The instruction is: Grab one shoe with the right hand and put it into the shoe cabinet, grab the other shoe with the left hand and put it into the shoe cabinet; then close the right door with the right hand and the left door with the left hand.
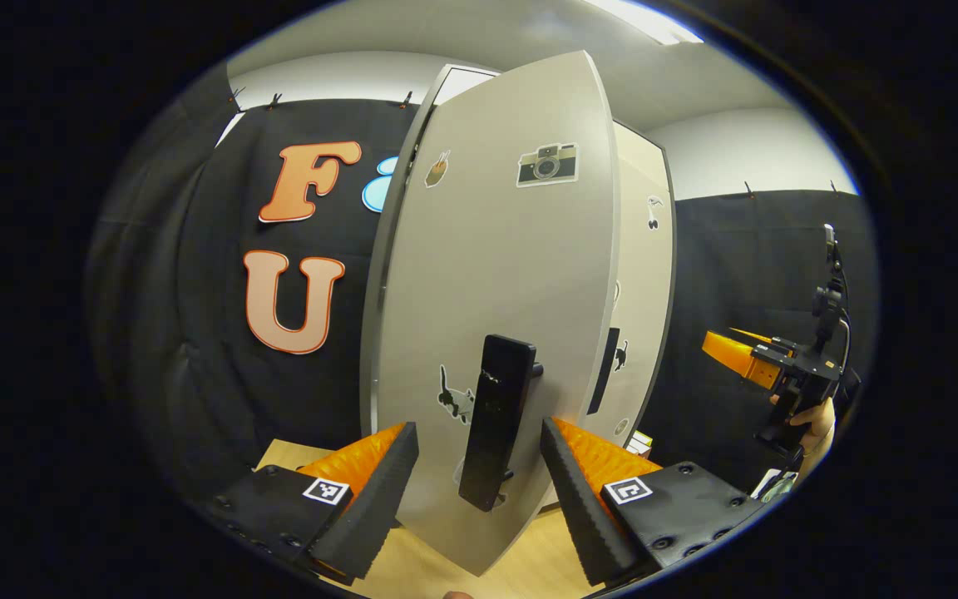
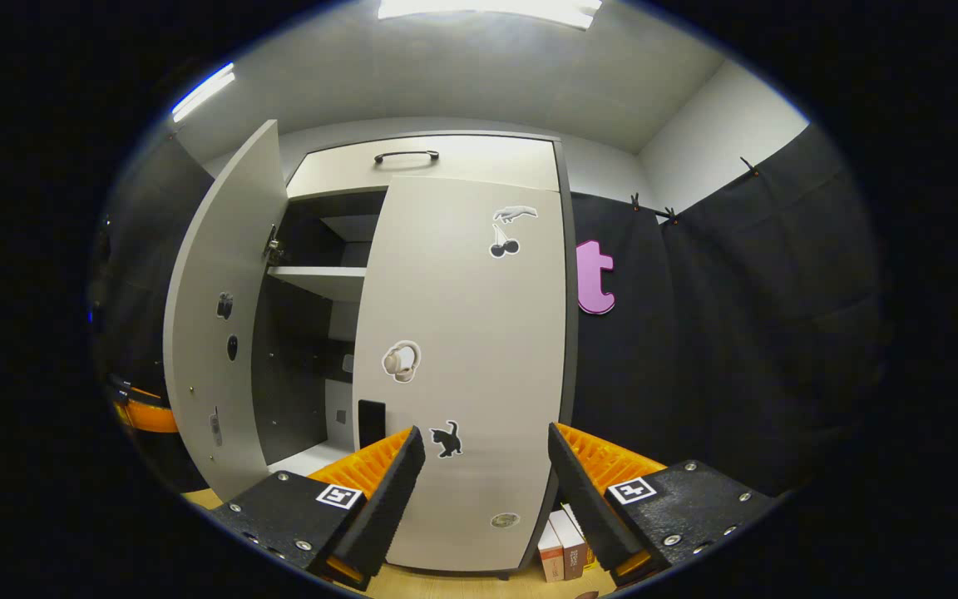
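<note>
right door (image 2: 462,366) shut, left door (image 2: 217,324) ajar

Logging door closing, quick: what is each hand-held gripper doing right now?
Left hand-held gripper: open, its fingers either side of the left door's black handle, not clamped.
Right hand-held gripper: open, holding nothing, facing the right door.

Black cloth (image 2: 737,333) is hung by clips along pale walls (image 2: 720,133) on both sides of the booth; a grey-white ceiling (image 2: 479,75) is lit by a bright strip light (image 2: 487,8), and a second strip (image 2: 203,90) is seen at the left; light wood flooring (image 1: 529,566) is glimpsed below.
</note>
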The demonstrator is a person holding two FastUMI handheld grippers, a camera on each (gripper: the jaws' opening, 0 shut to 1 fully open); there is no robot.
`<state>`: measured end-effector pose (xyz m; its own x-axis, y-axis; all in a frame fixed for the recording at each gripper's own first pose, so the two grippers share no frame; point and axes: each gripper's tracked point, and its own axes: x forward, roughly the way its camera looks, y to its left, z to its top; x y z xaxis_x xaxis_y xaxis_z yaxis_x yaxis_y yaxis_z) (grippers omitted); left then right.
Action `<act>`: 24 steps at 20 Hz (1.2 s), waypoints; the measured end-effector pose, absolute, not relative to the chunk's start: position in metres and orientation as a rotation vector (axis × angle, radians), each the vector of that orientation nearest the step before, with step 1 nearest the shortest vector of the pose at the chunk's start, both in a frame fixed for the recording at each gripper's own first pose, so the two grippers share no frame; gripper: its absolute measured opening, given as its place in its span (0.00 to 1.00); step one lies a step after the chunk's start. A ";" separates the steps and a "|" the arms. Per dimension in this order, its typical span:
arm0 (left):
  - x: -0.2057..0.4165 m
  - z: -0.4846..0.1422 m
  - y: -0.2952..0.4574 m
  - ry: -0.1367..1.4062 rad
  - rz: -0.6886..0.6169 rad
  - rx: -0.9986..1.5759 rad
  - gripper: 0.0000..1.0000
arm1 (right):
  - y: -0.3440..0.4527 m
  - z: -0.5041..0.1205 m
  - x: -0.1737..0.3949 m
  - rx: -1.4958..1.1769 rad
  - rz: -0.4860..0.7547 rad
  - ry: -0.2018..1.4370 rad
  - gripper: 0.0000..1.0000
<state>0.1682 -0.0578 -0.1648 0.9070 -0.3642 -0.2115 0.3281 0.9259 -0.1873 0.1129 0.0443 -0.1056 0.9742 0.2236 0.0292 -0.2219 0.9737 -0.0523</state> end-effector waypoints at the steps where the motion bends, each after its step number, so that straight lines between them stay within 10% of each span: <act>1: 0.172 -0.169 -0.063 0.249 -0.350 -0.156 0.98 | 0.038 -0.105 0.113 -0.053 0.221 -0.036 0.92; 24: 0.245 -0.226 -0.142 0.285 -0.129 -0.049 0.96 | -0.060 -0.131 0.129 -0.101 0.178 -0.009 0.93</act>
